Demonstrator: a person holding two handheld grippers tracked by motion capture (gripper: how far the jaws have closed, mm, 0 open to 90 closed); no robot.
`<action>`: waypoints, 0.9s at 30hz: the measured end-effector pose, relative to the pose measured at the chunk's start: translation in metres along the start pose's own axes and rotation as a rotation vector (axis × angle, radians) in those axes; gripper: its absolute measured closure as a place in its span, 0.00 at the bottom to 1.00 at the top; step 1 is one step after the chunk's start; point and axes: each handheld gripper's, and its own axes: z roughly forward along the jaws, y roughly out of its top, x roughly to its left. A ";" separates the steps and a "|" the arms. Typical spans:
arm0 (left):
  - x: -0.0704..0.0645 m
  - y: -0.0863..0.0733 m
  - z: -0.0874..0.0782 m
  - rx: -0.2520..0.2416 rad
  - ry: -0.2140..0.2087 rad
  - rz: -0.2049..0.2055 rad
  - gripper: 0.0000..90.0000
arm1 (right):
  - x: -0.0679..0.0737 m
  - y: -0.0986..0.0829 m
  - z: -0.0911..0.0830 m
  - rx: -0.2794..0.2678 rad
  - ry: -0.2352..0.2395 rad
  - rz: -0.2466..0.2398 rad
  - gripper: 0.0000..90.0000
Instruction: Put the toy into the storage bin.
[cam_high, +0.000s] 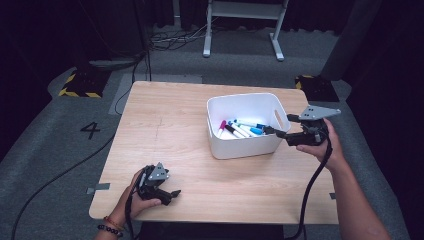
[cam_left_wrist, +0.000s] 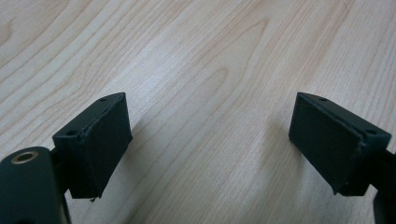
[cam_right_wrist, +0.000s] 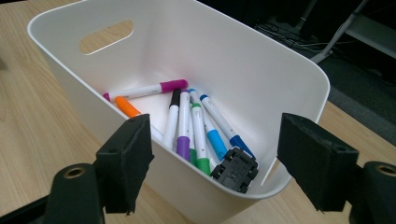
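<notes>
Here, on the light wooden table (cam_high: 165, 130), a white bin (cam_high: 247, 145) toward the right half, with a slot handle in each end wall. Inside, lying loose on the floor of it, a heap of markers (cam_right_wrist: 187, 126): one with a magenta cap (cam_right_wrist: 173, 85) along the far wall, one orange (cam_right_wrist: 125, 106) by the near wall, others with black, purple, green and blue caps side by side (white barrels, all of them). Beside their lower ends, a small black ridged block (cam_right_wrist: 235, 170), resting against the bin's rounded corner.

Right gripper (cam_high: 278, 127) held at the bin's right rim, jaws spread wide and holding nothing, tips over the rim and pointing into the bin; in the right gripper view the near wall between the two black pads, neither pad plainly touching it.

Left gripper (cam_high: 172, 194) well apart from the bin, low near the front left of the table, held in the left hand (cam_high: 140, 192). Jaws parted wide there too, with bare wood grain between the pads (cam_left_wrist: 100, 140) and nothing gripped
</notes>
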 end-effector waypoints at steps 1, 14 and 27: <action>0.000 0.000 0.000 0.001 0.001 0.000 0.15 | 0.000 -0.002 -0.001 -0.004 0.005 -0.001 0.30; 0.000 0.000 0.000 0.000 0.001 0.001 0.15 | 0.012 -0.026 -0.014 -0.014 0.008 0.007 0.30; 0.000 0.000 0.000 0.002 0.001 0.003 0.15 | 0.025 -0.053 -0.017 0.021 -0.013 -0.007 0.30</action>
